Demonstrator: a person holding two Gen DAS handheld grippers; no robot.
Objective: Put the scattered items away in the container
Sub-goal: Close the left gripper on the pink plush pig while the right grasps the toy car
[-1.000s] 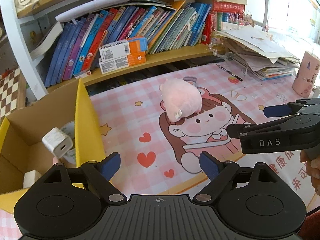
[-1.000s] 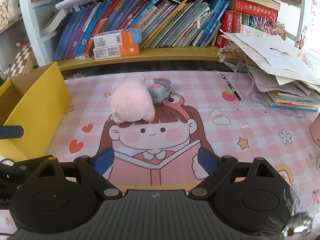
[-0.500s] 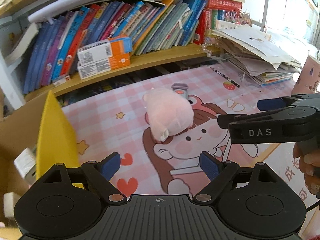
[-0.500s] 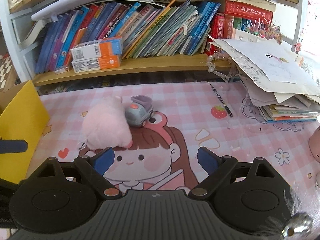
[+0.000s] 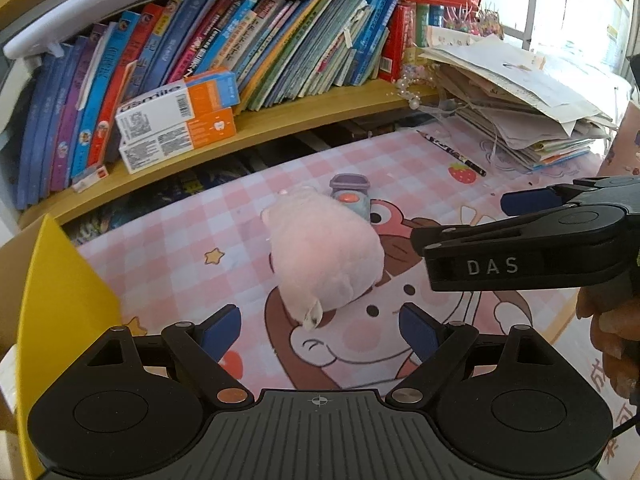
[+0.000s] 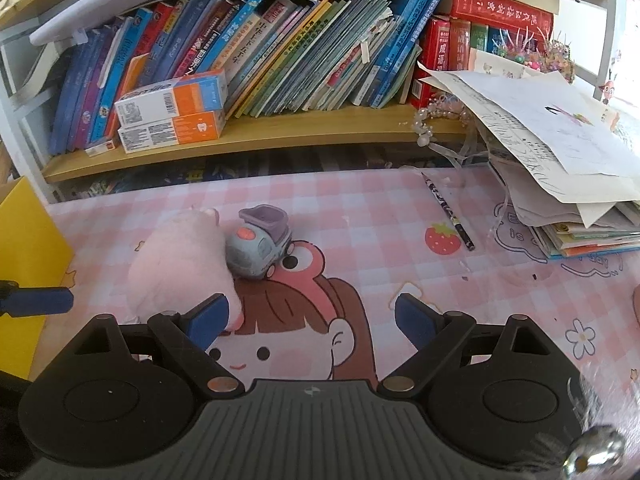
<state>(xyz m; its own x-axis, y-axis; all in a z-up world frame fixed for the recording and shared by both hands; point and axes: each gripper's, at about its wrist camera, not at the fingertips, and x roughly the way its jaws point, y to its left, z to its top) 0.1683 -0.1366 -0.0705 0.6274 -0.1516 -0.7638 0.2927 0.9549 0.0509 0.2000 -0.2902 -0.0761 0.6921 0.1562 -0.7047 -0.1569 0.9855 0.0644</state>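
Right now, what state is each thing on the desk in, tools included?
Left tool: open, empty.
Right tool: open, empty.
Pink plush: lying on the mat, ungrasped.
Toy car: on its wheels, against the plush.
Pencil: lying flat.
Yellow box: open-topped.

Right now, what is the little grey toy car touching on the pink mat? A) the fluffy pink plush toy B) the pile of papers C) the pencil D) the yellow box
A: the grey toy car sits pressed right against the fluffy pink plush toy, well apart from the pencil, the yellow box and the pile of papers.
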